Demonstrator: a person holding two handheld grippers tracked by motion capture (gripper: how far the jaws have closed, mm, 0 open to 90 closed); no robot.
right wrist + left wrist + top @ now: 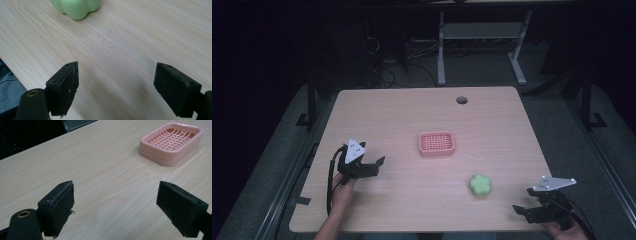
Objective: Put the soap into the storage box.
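A pink slotted soap dish (437, 144) (172, 142) lies near the middle of the wooden table (412, 115). A green flower-shaped soap (480, 185) (76, 7) rests to its front right. My left gripper (373, 167) (116, 195) hovers low at the table's left side, open and holding nothing, with the dish ahead and to its right. My right gripper (524, 201) (116, 75) sits at the front right corner, open with nothing between its pads, and the green soap lies ahead and to its left.
A round cable hole (461, 100) sits near the table's far edge. White desk legs (441, 50) stand on the dark floor beyond. The table's front edge runs close to my right gripper, with blue trouser cloth (7, 85) below it.
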